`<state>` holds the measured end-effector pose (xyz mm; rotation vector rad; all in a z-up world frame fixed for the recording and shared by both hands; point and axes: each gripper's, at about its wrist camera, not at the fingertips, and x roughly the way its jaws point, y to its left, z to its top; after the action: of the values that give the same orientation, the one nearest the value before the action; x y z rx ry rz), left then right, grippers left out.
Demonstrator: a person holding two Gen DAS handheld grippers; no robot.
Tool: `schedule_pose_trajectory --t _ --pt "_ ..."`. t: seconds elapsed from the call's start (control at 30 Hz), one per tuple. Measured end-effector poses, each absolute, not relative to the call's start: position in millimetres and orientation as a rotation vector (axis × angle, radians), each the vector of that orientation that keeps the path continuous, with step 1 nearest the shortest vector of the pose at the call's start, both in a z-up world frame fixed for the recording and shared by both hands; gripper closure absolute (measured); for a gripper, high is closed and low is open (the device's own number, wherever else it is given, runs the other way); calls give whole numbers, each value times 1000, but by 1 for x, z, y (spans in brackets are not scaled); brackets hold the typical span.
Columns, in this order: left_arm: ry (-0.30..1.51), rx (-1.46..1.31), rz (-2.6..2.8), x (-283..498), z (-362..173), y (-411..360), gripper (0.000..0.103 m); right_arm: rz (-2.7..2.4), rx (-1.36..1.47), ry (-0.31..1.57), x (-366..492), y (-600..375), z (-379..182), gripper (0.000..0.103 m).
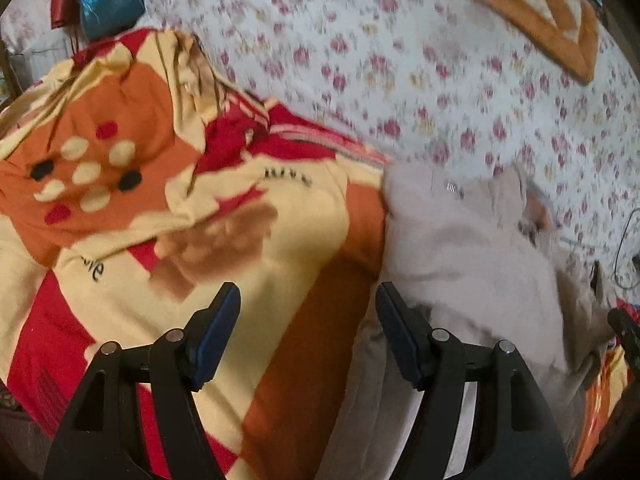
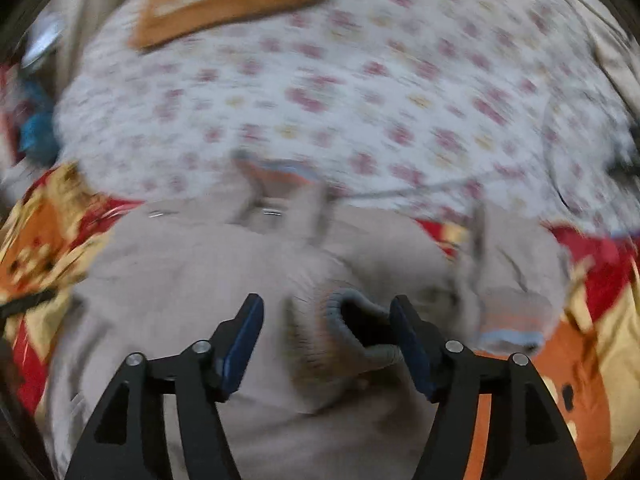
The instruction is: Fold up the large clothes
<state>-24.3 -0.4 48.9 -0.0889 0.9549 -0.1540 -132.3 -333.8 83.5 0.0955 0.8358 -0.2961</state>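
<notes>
Right tool stands with its jaws apart, gripping nothing; the ribbed cuff of the beige garment lies in the gap, close against the right-hand finger, with no pad pressing on it. Beyond the cuff the garment spreads outward and to the left across the patterned blanket, its collar end toward the floral bed sheet. Left tool also has its jaws apart and empty, positioned over the blanket with the garment's edge just beside its right-hand finger; the garment body extends up and to the right from there. Judgement: the right tool is nearer the sleeve end, so the coming fold turns on closing there first. Blur leaves the sleeve's long axis uncertain
</notes>
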Motion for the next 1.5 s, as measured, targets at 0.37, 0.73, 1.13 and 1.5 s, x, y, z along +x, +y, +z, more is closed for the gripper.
schedule_pose_trajectory --t 0.37,0.73,1.13,1.5 --pt "1097 111 -170 -3 5 -41 33 -147 109 1055 -81 -306 15 34" --pt "1113 119 -194 -11 3 -37 31 -275 157 944 -119 -374 60 30" --pt "1111 137 -189 -11 1 -40 31 -304 180 985 -116 -392 34 56" --pt "1039 70 -238 -20 20 -44 31 -440 54 1028 -87 -408 21 55"
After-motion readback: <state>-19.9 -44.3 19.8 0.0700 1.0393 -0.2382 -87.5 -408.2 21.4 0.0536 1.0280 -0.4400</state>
